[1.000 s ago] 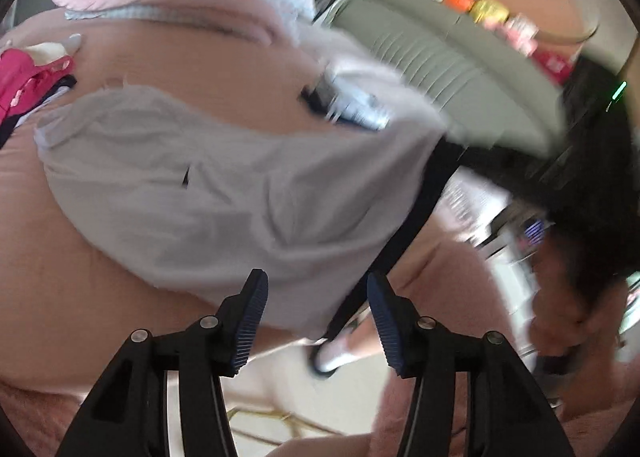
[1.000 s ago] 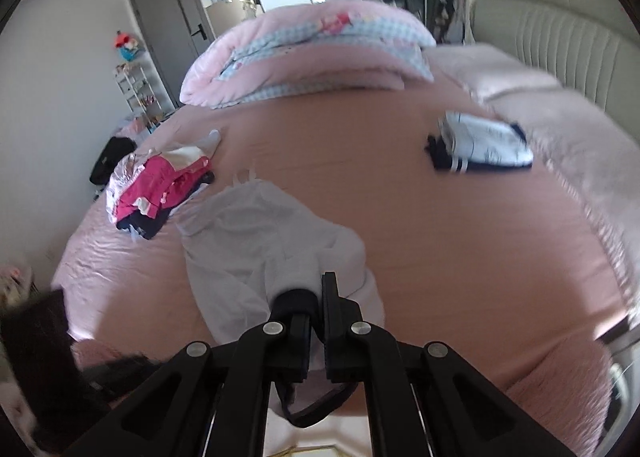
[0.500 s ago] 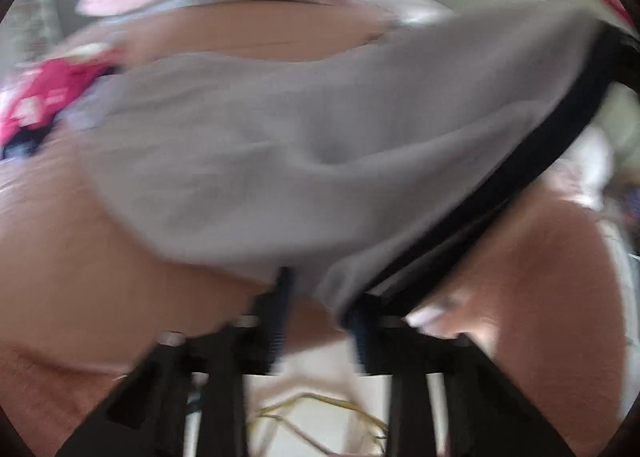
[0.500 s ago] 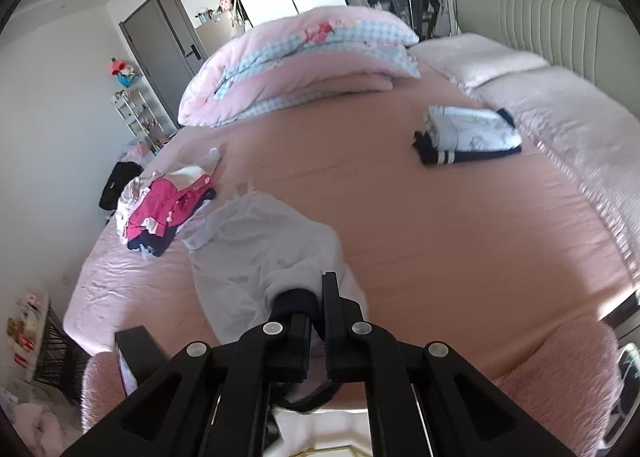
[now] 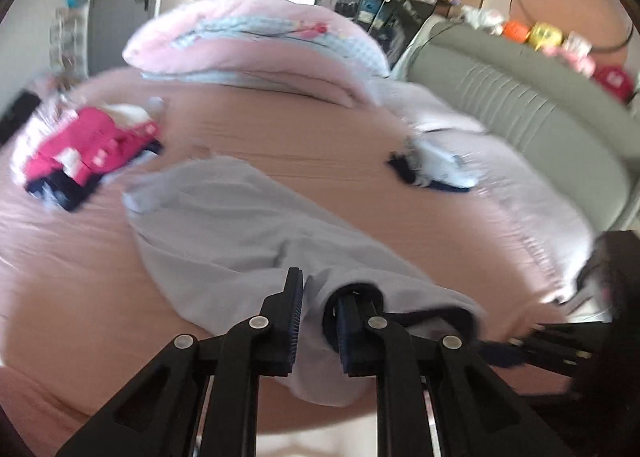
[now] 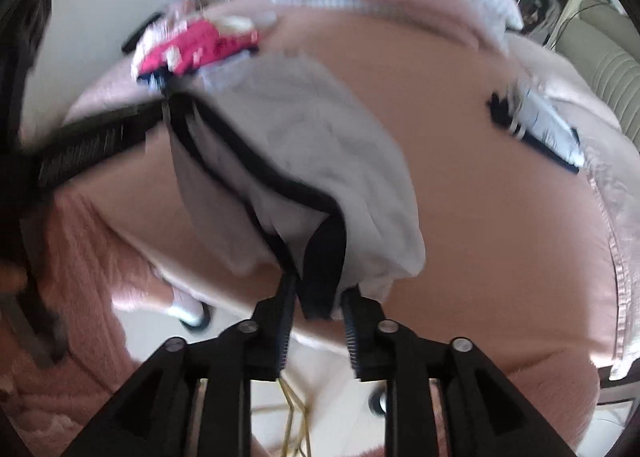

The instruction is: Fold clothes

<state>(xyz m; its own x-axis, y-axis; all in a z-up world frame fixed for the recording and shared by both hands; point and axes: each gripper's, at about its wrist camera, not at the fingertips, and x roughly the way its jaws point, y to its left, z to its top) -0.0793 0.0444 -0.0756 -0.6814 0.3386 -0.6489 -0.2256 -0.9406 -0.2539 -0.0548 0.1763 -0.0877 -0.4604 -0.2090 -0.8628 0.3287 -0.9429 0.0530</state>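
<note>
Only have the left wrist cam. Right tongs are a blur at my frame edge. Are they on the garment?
Observer: The right tongs are opening. The dark waistband of the grey garment hangs between the fingers.
Operator: Where does that waistband run?
Observer: Up and left across the garment, to the left tongs.
Operator: Anything on the floor by the bed edge?
Observer: A white shoe, just below the garment's edge.

Matt grey cloth garment (image 5: 240,225) on soft pink bedsheet (image 5: 320,137).
</note>
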